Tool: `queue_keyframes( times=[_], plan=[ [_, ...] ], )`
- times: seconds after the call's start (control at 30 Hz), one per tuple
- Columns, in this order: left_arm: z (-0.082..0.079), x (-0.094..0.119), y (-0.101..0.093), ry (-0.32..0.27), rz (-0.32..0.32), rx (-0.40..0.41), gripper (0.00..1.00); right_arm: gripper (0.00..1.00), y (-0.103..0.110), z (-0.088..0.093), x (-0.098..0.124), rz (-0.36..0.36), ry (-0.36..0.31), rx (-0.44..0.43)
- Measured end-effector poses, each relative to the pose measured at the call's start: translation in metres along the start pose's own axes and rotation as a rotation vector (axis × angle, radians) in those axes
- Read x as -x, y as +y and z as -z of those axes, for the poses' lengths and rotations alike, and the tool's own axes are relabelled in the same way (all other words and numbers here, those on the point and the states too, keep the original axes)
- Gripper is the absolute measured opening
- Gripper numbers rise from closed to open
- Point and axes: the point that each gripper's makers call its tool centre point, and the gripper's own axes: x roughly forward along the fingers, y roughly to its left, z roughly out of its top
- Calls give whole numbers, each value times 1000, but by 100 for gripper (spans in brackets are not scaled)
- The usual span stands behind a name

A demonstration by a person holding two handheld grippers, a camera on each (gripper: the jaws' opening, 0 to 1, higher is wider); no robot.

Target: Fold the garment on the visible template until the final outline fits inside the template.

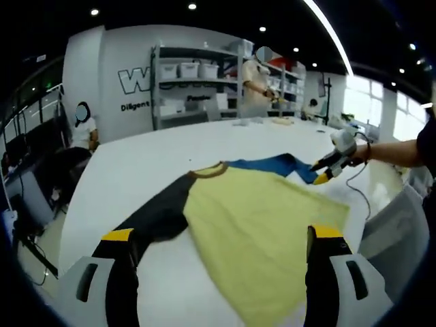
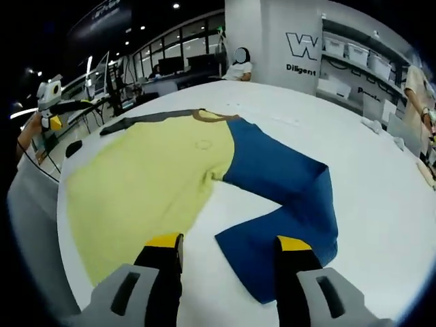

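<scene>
Garment (image 1: 259,225) lies flat on white desk (image 1: 170,146): yellow body, brown collar (image 1: 208,172), dark sleeve (image 1: 160,211) stretched to one side, blue sleeve (image 2: 286,197) bent back across desk surface on the other. Left tongs (image 1: 221,248) hover over yellow hem area, jaws apart, gripping nothing. Right tongs (image 2: 228,255) poised above blue sleeve end, jaws apart, empty. Background: shelving with bins (image 1: 197,82), seated person (image 1: 82,129), standing person (image 1: 255,85).

Yellow shirt (image 1: 262,225) spread on white table (image 1: 136,163) (dark sleeve (image 1: 160,214)), left gripper (image 1: 221,238) open above
</scene>
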Motion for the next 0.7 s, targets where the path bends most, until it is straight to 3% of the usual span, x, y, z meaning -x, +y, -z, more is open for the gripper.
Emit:
queue_keyframes(
  times=[0.2,0.3,0.33,0.57,0.7],
  plan=[
    [9,1,-2,20,-7,-9,99,34,-2,7,-4,13,21,28],
    [11,2,-4,26,-11,-17,99,26,-7,16,-5,44,76,90],
    [12,2,-6,28,-8,-23,99,24,-2,14,-5,37,56,60],
    [18,2,-8,42,-6,-22,99,9,-3,9,-9,37,62,86],
    [18,5,-8,42,-9,-30,99,7,-6,8,-10,37,67,63]
  ],
)
